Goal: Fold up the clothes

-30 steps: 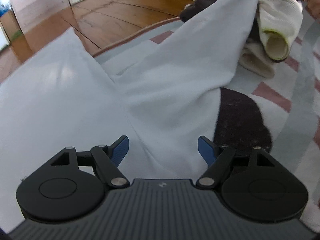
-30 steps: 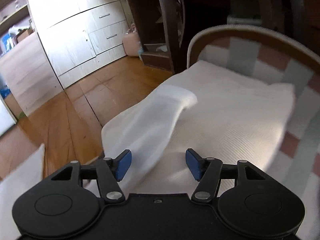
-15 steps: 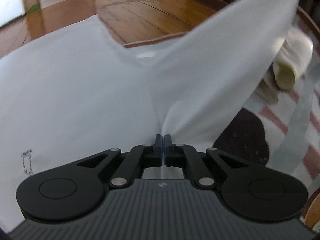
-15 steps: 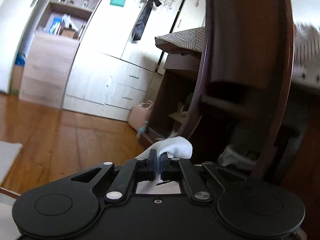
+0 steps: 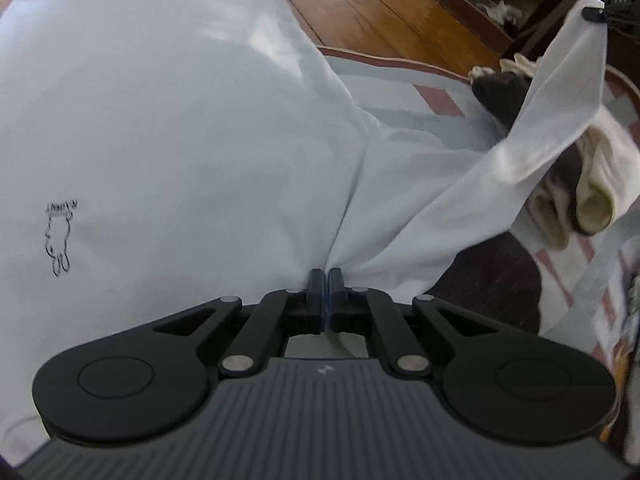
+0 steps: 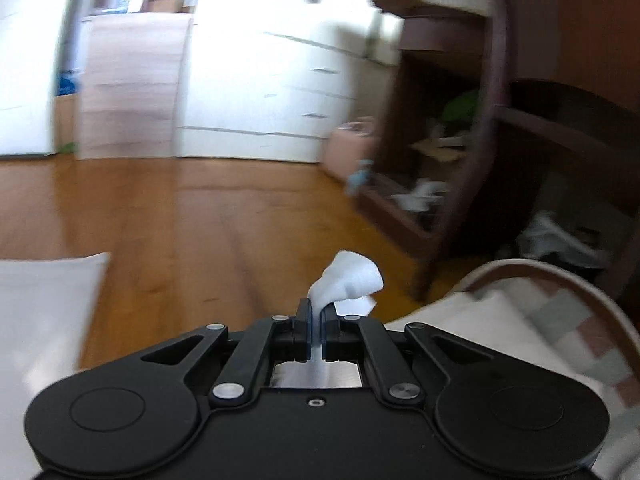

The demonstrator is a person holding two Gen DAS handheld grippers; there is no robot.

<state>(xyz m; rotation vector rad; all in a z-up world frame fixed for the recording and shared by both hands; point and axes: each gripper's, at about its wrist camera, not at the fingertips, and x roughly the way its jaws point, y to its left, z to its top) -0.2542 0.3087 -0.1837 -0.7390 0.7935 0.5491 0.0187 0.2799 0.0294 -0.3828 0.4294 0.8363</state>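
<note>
Only the left wrist view shows the white shirt (image 5: 180, 140) spread, left gripper (image 5: 325, 280) pinching it; right gripper (image 6: 316, 322) clamps its sleeve (image 6: 348, 280) above cream clothes (image 5: 596, 184).

Blurred drawers (image 6: 280, 92) behind; small print (image 5: 60, 240) on white shirt (image 5: 180, 140) unreadable.

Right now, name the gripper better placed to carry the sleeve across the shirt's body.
Right. The right gripper pinches the lifted sleeve tip, free to swing over. The left gripper clamps the white shirt low, so it probably anchors.
</note>
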